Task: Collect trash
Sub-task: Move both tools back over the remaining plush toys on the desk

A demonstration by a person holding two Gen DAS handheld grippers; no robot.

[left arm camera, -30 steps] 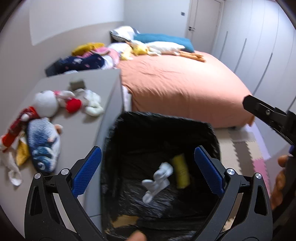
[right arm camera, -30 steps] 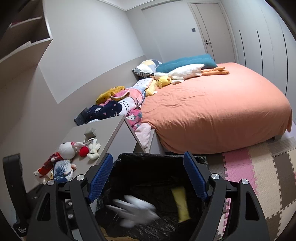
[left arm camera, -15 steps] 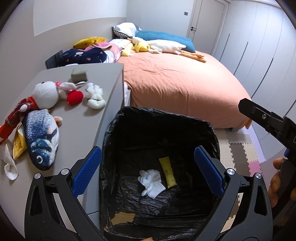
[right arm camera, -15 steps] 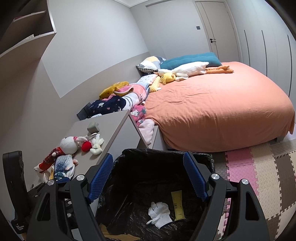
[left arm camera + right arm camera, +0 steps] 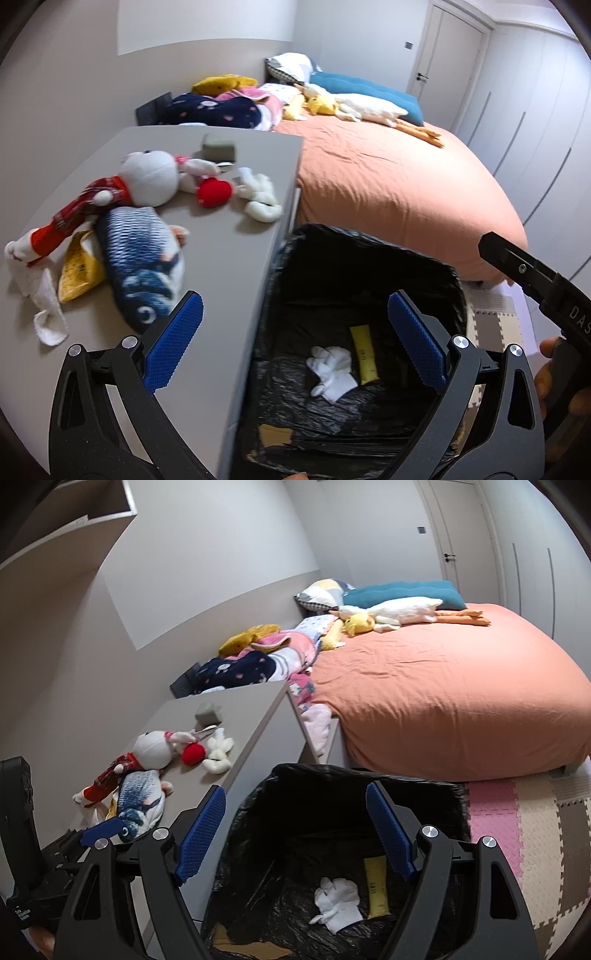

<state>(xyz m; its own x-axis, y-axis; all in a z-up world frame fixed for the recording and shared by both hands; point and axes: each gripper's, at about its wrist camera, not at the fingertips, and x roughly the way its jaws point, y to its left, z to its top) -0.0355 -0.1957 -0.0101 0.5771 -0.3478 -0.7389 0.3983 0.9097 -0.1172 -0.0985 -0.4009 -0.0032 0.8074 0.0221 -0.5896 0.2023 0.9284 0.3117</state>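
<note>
A bedroom with a smooth grey desk (image 5: 229, 236) beside an orange-sheeted bed (image 5: 399, 184). Against the desk's side stands a bin (image 5: 332, 775) lined with crinkled black plastic; inside lie a crumpled white glove (image 5: 338, 899) and a flat yellow packet (image 5: 376, 886). The left gripper (image 5: 295, 332) and right gripper (image 5: 295, 830) are both spread wide and empty above the bin.
</note>
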